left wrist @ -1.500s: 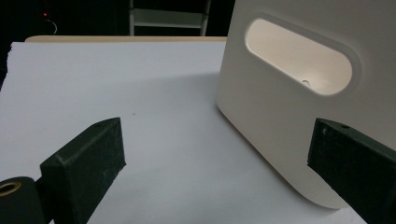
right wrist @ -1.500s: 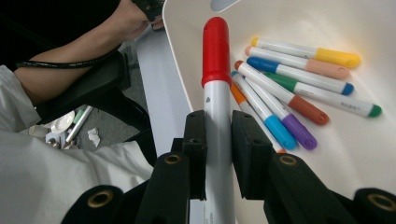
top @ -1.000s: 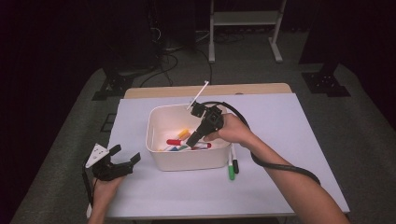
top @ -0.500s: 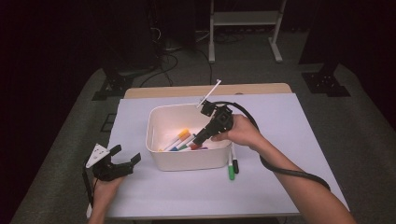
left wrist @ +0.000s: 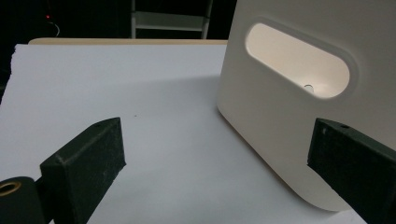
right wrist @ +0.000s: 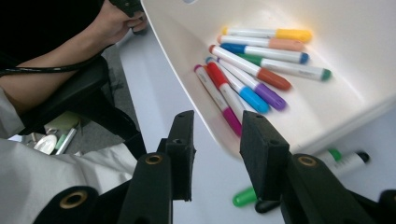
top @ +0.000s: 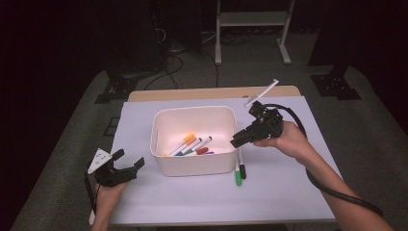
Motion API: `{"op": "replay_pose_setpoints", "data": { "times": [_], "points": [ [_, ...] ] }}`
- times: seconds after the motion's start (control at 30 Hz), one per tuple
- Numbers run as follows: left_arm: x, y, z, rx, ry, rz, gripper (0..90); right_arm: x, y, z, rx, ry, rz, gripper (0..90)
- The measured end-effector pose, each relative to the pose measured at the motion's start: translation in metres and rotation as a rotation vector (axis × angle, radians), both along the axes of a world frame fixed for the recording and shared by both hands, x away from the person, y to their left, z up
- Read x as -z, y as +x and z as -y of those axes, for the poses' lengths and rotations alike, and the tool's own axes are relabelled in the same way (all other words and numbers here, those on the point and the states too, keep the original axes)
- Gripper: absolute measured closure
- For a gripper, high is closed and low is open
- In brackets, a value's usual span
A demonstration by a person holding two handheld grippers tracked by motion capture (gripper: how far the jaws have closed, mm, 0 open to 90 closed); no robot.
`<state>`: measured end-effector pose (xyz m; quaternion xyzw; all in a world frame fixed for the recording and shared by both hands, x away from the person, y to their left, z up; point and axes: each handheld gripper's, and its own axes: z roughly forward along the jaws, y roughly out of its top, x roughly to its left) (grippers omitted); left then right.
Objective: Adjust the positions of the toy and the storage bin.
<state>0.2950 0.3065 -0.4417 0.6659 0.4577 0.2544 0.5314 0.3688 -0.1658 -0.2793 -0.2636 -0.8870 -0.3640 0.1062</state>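
A white bin [top: 192,166] stands mid-table and holds several coloured markers [top: 190,144]. My right gripper [top: 239,141] hovers just past the bin's right rim with its tips pointing at the bin. Its jaws have just been opening and nothing is between them. In the right gripper view the open jaws [right wrist: 218,123] frame the bin's near wall [right wrist: 364,56], with the markers [right wrist: 252,70] lying inside. A green marker [top: 237,175] and a black-capped one [top: 243,171] lie on the table by the bin's right front corner. My left gripper [top: 129,162] rests wide open, left of the bin [left wrist: 280,116].
The table has a pale cover [top: 288,192] with a wooden strip [top: 211,92] along its back edge. A metal stand [top: 250,29] and dark floor lie behind. A thick cable [top: 337,190] trails from my right gripper toward the front right.
My right gripper has pulled out of the bin, rightward and slightly up over the rim, and its jaws have spread. The left gripper has stayed put.
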Motion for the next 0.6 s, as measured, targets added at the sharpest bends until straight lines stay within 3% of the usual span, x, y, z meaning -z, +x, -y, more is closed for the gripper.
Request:
{"op": "replay_pose_setpoints", "data": {
  "times": [0.1, 0.13, 0.17, 0.23, 0.33, 0.37, 0.4, 0.43, 0.5, 0.57, 0.6],
  "points": [
    [0.000, 0.000, 0.000, 0.002, 0.003, 0.001, 2.6, 0.010, -0.005, 0.026, 0.052, 0.008, -0.003, 63.0],
    [0.000, 0.000, 0.000, 0.002, 0.003, 0.001, 2.7, 0.010, -0.005, 0.026, 0.052, 0.008, -0.003, 63.0],
    [0.000, 0.000, 0.000, 0.003, -0.004, -0.001, 2.7, 0.021, -0.008, 0.040, 0.085, 0.022, -0.010, 63.0],
    [0.001, 0.000, 0.000, -0.001, -0.007, 0.001, 2.7, 0.026, -0.009, 0.044, 0.097, 0.022, -0.017, 63.1],
    [0.001, 0.000, -0.001, -0.004, -0.010, 0.000, 2.7, 0.051, -0.013, 0.064, 0.149, 0.038, -0.048, 63.1],
    [0.000, 0.000, -0.001, -0.004, -0.010, 0.000, 2.6, 0.068, -0.016, 0.072, 0.188, 0.040, -0.061, 62.4],
    [0.000, 0.000, -0.001, -0.004, -0.011, 0.000, 2.6, 0.068, -0.016, 0.072, 0.188, 0.040, -0.061, 62.4],
    [0.000, 0.000, -0.001, -0.003, -0.011, 0.000, 2.7, 0.085, -0.018, 0.077, 0.209, 0.042, -0.081, 61.3],
    [0.000, 0.000, 0.000, -0.001, -0.012, 0.001, 2.7, 0.091, -0.019, 0.077, 0.220, 0.030, -0.079, 60.3],
    [0.000, 0.000, -0.001, -0.001, -0.014, 0.000, 2.6, 0.111, -0.023, 0.076, 0.247, 0.009, -0.095, 58.9],
    [0.000, 0.000, -0.001, -0.001, -0.014, 0.000, 2.7, 0.111, -0.023, 0.076, 0.247, 0.009, -0.095, 58.9]
  ]
}}
